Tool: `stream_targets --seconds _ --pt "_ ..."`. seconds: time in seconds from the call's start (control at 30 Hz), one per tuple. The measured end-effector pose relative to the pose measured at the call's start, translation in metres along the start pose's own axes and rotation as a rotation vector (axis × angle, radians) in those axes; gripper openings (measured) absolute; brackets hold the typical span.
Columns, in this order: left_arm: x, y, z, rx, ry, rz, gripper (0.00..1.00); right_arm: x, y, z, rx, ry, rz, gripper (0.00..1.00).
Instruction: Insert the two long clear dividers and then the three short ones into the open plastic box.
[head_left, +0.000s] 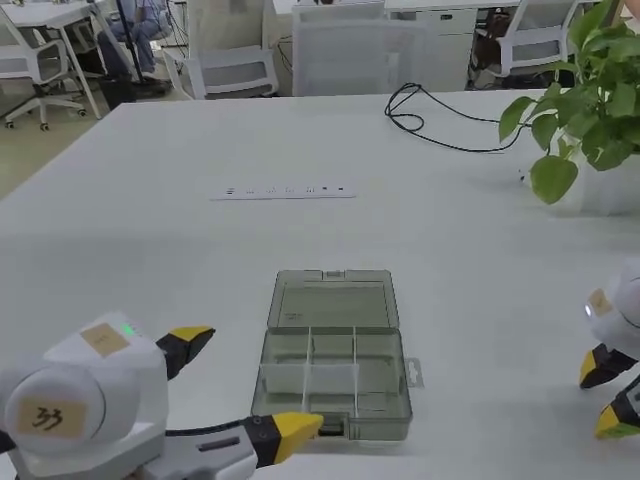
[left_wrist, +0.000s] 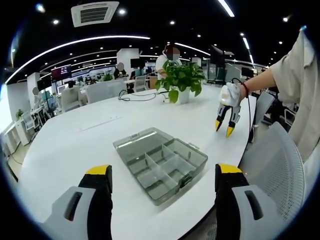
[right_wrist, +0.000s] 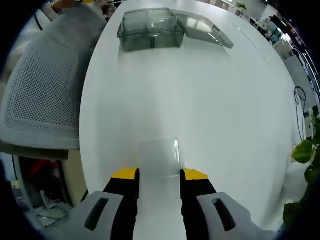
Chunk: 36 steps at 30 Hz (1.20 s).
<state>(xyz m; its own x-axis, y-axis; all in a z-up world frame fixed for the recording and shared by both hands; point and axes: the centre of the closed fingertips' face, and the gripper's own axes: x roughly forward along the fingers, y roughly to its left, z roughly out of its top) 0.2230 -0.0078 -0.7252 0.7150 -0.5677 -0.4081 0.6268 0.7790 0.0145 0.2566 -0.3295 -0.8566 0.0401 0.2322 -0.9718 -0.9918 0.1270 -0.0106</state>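
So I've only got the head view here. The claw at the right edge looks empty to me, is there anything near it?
Observer: Yes. The right gripper view shows a clear flat piece just ahead of the right claw, about as wide as the gap between its tips. I can't tell whether it is gripped.
Visitor: And who is holding that claw?
Observer: A person. The left gripper view shows a bare forearm with a red band at the wrist.
Visitor: Is anything beside the table on our side?
Observer: A grey mesh chair stands at the near edge of the table, to the right of the open box.
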Motion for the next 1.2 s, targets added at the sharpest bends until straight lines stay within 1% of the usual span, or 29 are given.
stream_targets --seconds 0.1,0.27,0.37,0.47,0.57,0.73,0.8,0.83,0.87,0.9,0.97,1.03,1.07,1.13,1.2 --pt "0.0 0.0 0.0 -0.004 -0.005 0.002 0.86 0.0 0.0 0.0 -0.001 -0.004 -0.004 0.33" --pt "0.0 0.001 -0.002 -0.001 0.002 0.002 0.85 0.0 0.0 -0.001 0.02 -0.007 -0.017 0.32" --pt "-0.001 0.003 -0.001 -0.007 -0.006 0.004 0.85 -0.001 0.0 -0.001 0.018 -0.001 -0.029 0.32" --pt "-0.001 0.004 0.001 -0.011 -0.015 0.005 0.85 -0.003 0.001 0.005 0.031 -0.02 -0.034 0.32" --pt "-0.002 0.006 0.002 -0.011 -0.017 0.004 0.85 -0.007 -0.001 0.012 0.03 -0.033 -0.055 0.32" --pt "-0.002 0.006 0.0 -0.02 -0.013 0.002 0.81 -0.016 -0.004 0.033 0.006 -0.069 -0.097 0.32" --pt "-0.002 0.005 0.0 -0.041 -0.018 -0.001 0.8 -0.021 -0.005 0.042 -0.003 -0.084 -0.118 0.32" --pt "-0.002 0.004 0.001 -0.065 -0.032 -0.003 0.79 -0.024 -0.006 0.048 -0.007 -0.094 -0.13 0.32" --pt "-0.002 0.004 0.001 -0.078 -0.037 -0.006 0.79 -0.026 -0.007 0.054 -0.014 -0.106 -0.137 0.32" --pt "-0.002 0.003 0.001 -0.082 -0.034 -0.013 0.78 -0.03 -0.007 0.062 -0.024 -0.121 -0.147 0.32" --pt "-0.002 0.003 0.0 -0.091 -0.033 -0.012 0.77 -0.034 -0.007 0.072 -0.03 -0.142 -0.161 0.32" --pt "-0.002 0.0 0.0 -0.111 -0.039 -0.018 0.75 -0.039 -0.006 0.086 -0.053 -0.163 -0.177 0.32" --pt "-0.001 -0.002 0.0 -0.127 -0.043 -0.029 0.74 -0.042 -0.006 0.094 -0.066 -0.176 -0.188 0.32" --pt "-0.001 -0.007 0.0 -0.141 -0.042 -0.048 0.68 -0.047 -0.004 0.109 -0.092 -0.205 -0.208 0.32" --pt "0.0 -0.009 -0.002 -0.145 -0.037 -0.048 0.63 -0.051 -0.001 0.122 -0.114 -0.229 -0.221 0.32"
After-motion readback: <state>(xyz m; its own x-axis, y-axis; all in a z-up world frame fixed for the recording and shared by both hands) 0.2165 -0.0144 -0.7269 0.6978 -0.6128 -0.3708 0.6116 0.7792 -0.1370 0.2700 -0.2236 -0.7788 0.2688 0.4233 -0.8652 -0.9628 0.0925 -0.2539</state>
